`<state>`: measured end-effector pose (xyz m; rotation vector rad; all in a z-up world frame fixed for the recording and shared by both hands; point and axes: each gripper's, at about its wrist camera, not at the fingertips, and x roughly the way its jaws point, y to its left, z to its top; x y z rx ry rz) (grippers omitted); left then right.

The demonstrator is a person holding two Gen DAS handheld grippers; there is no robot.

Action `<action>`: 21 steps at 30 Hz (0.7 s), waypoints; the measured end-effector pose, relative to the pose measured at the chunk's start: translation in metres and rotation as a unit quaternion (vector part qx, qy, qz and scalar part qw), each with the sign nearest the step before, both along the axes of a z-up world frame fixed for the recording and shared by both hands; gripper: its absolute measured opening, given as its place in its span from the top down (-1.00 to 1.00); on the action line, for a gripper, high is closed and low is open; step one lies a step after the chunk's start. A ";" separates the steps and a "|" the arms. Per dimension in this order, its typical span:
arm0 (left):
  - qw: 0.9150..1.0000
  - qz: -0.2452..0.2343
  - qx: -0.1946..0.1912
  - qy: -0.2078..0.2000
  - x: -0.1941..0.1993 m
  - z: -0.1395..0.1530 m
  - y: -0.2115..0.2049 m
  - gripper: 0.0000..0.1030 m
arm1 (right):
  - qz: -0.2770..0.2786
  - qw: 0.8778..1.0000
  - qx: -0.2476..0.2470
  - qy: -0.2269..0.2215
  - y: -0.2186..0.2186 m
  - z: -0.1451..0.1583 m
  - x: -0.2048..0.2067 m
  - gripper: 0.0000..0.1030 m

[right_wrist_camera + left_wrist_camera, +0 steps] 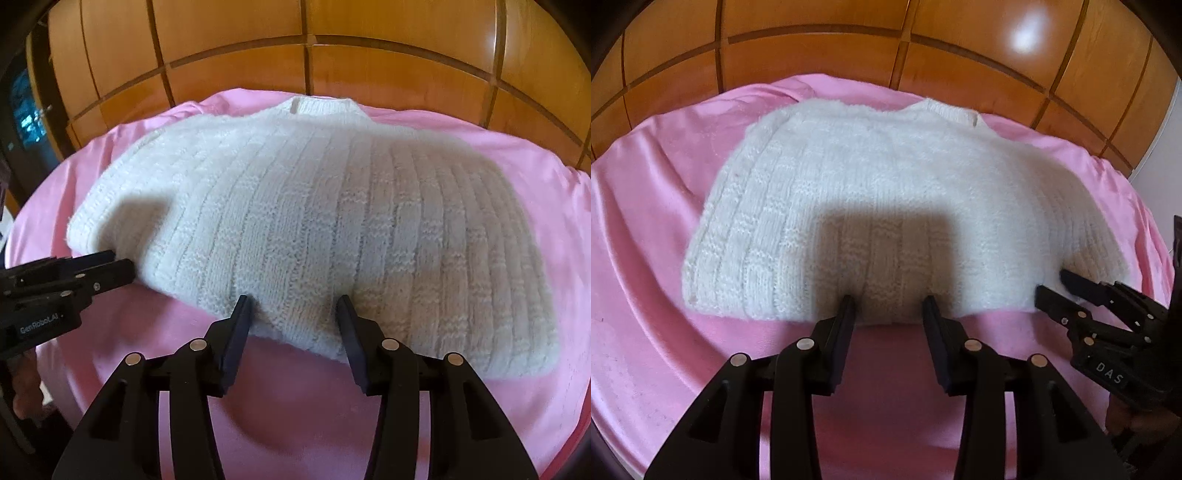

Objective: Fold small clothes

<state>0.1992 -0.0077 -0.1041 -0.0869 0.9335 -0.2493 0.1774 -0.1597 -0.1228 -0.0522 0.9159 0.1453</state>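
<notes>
A white knitted sweater (871,206) lies flat on a pink cloth (646,258), collar at the far side and hem toward me. It also shows in the right wrist view (332,221). My left gripper (889,304) is open, its fingertips at the near hem edge, one on each side of a stretch of hem. My right gripper (295,304) is open in the same way at the hem further right. The right gripper also shows at the right edge of the left wrist view (1054,286), the left gripper at the left edge of the right wrist view (120,266).
The pink cloth (535,221) covers the whole surface under the sweater. A wooden panelled wall (849,55) stands behind it. A dark opening with bluish light (26,110) is at the far left.
</notes>
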 end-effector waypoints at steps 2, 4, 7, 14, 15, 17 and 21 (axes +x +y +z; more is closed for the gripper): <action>1.000 0.008 0.000 -0.012 -0.004 0.010 0.002 0.19 | -0.007 1.000 0.015 0.004 -0.006 0.007 -0.003 0.10; 0.999 0.021 0.011 -0.030 -0.008 0.022 0.004 0.06 | -0.009 1.000 0.029 0.000 -0.014 0.017 -0.009 0.05; 0.998 0.029 0.020 -0.046 -0.010 0.035 0.004 -0.04 | -0.040 0.998 0.042 -0.013 -0.038 0.032 -0.017 -0.01; 0.997 0.039 0.040 -0.059 -0.007 0.051 0.004 -0.08 | -0.152 0.984 0.086 -0.032 -0.125 0.051 -0.030 -0.19; 0.996 0.041 0.043 -0.061 -0.006 0.053 0.003 -0.09 | -0.168 0.981 0.092 -0.032 -0.139 0.051 -0.028 -0.19; 0.996 0.045 0.050 -0.061 -0.004 0.054 0.001 -0.11 | -0.187 0.975 0.118 -0.027 -0.160 0.049 -0.026 -0.28; 0.995 0.052 0.060 -0.055 0.003 0.054 0.000 -0.12 | -0.221 0.962 0.161 -0.012 -0.198 0.038 -0.015 -0.33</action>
